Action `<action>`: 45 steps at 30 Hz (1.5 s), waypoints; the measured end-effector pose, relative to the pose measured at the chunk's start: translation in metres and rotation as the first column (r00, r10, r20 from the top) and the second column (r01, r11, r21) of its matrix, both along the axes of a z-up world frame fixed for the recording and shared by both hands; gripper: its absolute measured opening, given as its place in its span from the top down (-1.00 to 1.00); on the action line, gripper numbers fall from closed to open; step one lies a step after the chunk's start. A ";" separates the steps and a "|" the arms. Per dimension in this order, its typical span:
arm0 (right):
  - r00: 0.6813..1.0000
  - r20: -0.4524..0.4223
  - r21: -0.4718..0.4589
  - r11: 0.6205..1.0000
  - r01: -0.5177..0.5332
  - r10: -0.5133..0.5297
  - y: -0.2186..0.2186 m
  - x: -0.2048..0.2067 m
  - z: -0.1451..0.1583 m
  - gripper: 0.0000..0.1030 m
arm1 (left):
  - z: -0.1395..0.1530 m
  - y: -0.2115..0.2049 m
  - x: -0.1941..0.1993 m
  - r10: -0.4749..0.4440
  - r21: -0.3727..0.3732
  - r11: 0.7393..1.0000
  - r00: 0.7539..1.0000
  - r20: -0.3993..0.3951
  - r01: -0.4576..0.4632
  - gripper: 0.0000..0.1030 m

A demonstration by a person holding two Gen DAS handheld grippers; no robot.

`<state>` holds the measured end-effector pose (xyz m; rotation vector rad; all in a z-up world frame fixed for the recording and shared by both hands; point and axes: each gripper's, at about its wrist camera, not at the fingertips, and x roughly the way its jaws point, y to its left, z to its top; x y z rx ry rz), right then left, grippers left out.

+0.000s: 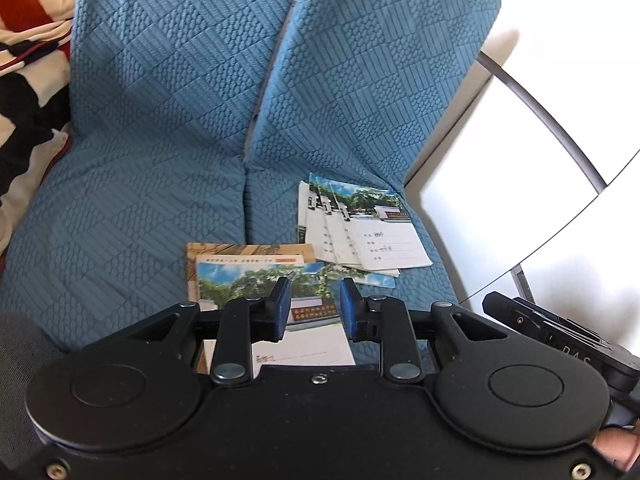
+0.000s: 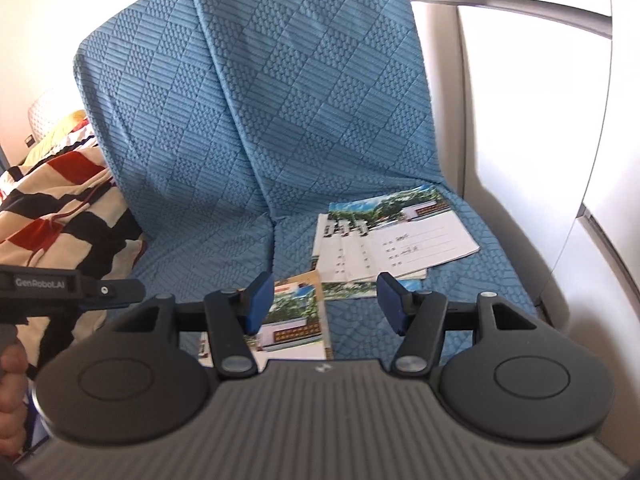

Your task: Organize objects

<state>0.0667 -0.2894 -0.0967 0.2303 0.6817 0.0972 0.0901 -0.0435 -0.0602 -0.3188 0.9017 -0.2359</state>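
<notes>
Both tongs hang released: your left tongs (image 1: 314,308) above the near booklet (image 1: 260,276), right tongs (image 2: 325,304) wider. Fanned booklets (image 1: 360,228) lie at one o'clock on the sofa (image 1: 160,120), probably awaiting squaring.

Daylight strong from right of your jaws; white wall panel (image 1: 520,184) there blown out, detail lost. Blue sofa cover (image 1: 168,120) ahead of jaws evenly lit, weave sharp. Soft shadows under notebooks (image 2: 384,240) beyond fingertips. Fisheye bends edges hard; corners black. Right wrist view slightly hazy, gripper body near lens soft.
</notes>
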 end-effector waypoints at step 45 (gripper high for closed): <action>0.968 -0.155 0.047 0.978 0.204 -0.195 -0.115 0.090 -0.111 -0.15 | -0.123 -0.144 0.163 -0.187 -0.155 0.975 0.964 -0.190 0.158 0.52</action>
